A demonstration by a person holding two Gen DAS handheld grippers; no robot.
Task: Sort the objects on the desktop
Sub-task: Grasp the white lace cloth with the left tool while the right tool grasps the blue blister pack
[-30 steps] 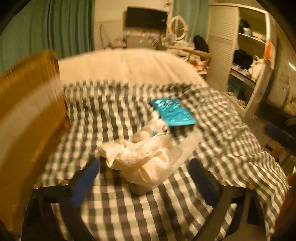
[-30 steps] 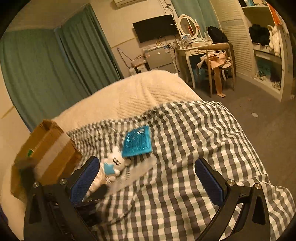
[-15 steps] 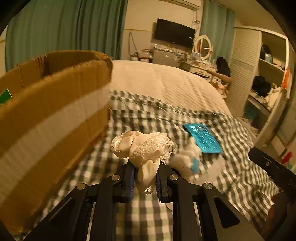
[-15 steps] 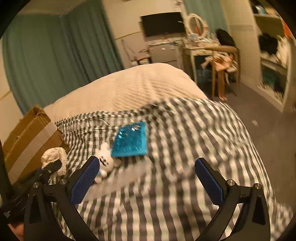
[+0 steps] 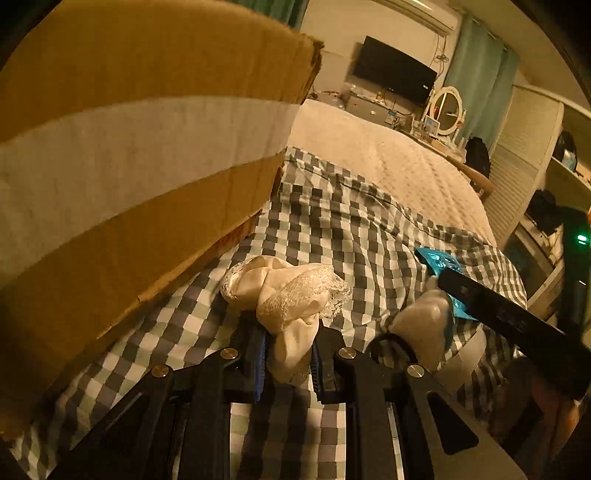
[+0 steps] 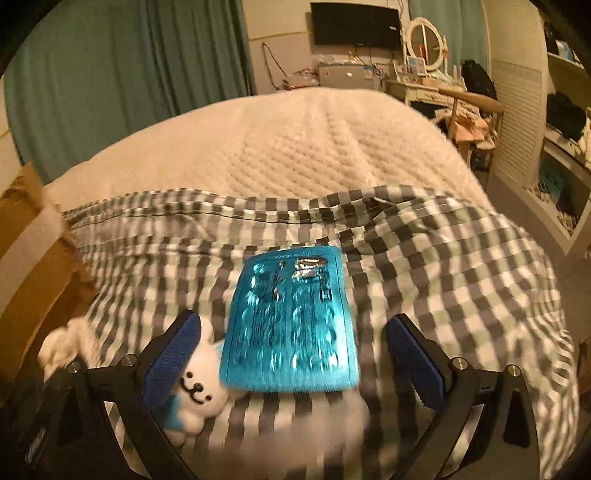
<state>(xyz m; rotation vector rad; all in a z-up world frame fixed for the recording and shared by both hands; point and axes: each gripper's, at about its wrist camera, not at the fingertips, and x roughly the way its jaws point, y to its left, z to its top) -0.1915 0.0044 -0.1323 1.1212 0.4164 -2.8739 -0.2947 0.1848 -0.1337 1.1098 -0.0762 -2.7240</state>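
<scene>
bed: checked sheet (image 6: 461, 280) over cream quilted cover (image 6: 295, 147) | back wall: dark TV (image 6: 354, 24), teal curtains (image 6: 122, 74) | right: oval mirror (image 6: 424, 37) on dresser, wooden chair (image 6: 476, 99), louvred shelving (image 6: 517, 122)

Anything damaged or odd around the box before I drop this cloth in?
The box has a ragged, torn lower edge near the checked sheet. Otherwise nothing odd: the left claw grips the cloth firmly.

Bed (image 6: 295, 147): cream quilted cover, checked sheet (image 6: 461, 277) over the near part.
Box (image 5: 110, 166): cardboard, on the left side of the bed.
Pack (image 6: 291, 325): blue, flat on the sheet.
Toy (image 6: 195, 391): white plush, touching the pack's near-left corner.
</scene>
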